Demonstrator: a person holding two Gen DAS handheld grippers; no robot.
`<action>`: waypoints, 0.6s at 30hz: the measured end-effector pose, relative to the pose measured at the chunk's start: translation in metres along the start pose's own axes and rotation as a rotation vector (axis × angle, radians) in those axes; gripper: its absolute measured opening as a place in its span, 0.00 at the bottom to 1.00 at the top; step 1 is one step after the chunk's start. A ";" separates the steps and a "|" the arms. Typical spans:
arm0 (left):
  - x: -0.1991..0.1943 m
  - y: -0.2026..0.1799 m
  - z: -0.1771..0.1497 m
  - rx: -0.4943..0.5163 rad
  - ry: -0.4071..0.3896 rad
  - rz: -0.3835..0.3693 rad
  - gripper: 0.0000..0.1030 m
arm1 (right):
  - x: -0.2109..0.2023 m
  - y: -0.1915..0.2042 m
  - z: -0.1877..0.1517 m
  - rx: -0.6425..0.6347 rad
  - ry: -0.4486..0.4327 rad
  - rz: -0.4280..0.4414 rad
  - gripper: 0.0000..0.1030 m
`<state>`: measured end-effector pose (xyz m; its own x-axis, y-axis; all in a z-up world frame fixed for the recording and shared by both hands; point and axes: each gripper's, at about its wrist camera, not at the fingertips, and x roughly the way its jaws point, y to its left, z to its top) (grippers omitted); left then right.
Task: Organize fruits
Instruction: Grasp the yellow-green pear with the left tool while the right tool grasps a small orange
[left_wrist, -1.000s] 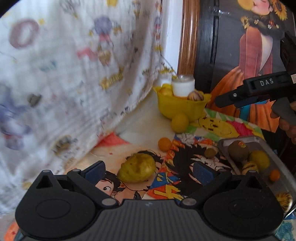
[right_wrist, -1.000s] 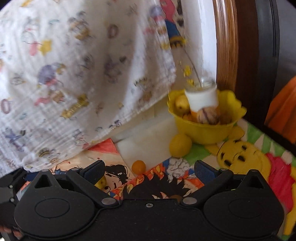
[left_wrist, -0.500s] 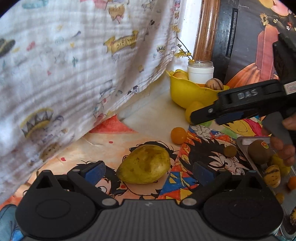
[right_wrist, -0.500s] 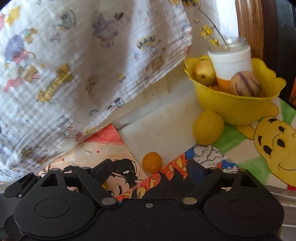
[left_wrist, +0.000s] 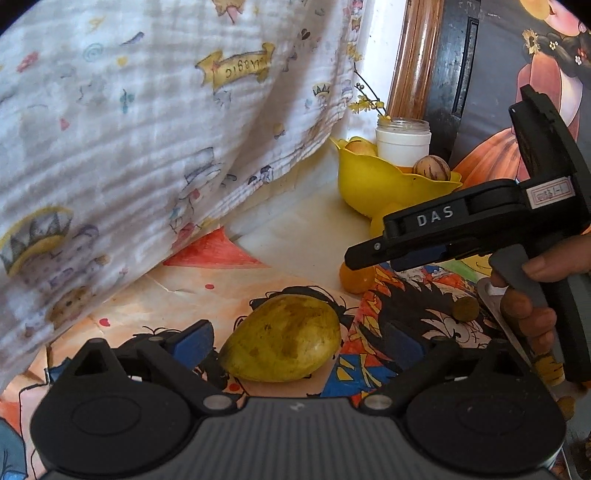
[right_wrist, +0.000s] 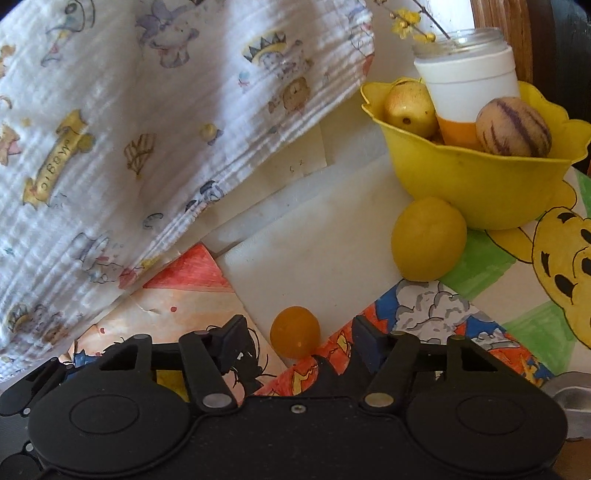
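Note:
A yellow-green mango (left_wrist: 284, 338) lies on the cartoon-printed table cover, between the fingers of my open left gripper (left_wrist: 295, 341). My right gripper (right_wrist: 295, 341) is open around a small orange fruit (right_wrist: 294, 330), its fingers partly closed in beside it; the same fruit (left_wrist: 356, 277) shows in the left wrist view under the right gripper's body (left_wrist: 461, 225). A yellow lemon (right_wrist: 428, 239) rests against a yellow bowl (right_wrist: 476, 184) that holds a striped melon-like fruit (right_wrist: 513, 127), a yellow apple-like fruit (right_wrist: 408, 107) and a white jar (right_wrist: 467, 85).
A printed white cloth (left_wrist: 147, 147) hangs over the left side. A metal tray's edge (left_wrist: 495, 314) with fruits sits at right behind the hand. A small brown fruit (left_wrist: 466, 308) lies on the cover. A wooden frame and dark poster stand at the back.
Both grippers have moved forward and down. The mango now sits between the left fingers. The right gripper has come over the small orange fruit and its fingers have narrowed.

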<state>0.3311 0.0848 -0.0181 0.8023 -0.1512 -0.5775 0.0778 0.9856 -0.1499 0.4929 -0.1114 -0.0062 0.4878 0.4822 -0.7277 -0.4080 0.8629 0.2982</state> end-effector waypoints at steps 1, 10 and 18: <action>0.001 0.000 0.000 0.002 0.004 0.001 0.96 | 0.002 0.000 0.000 0.001 0.002 0.002 0.62; 0.009 0.002 -0.001 -0.015 0.033 0.006 0.89 | 0.009 0.004 0.000 -0.004 0.009 0.003 0.54; 0.012 0.007 0.000 -0.046 0.045 0.014 0.77 | 0.015 0.006 0.001 -0.010 0.012 -0.005 0.45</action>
<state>0.3412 0.0902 -0.0266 0.7758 -0.1420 -0.6148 0.0391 0.9833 -0.1777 0.4980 -0.0988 -0.0147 0.4805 0.4758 -0.7367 -0.4131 0.8638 0.2884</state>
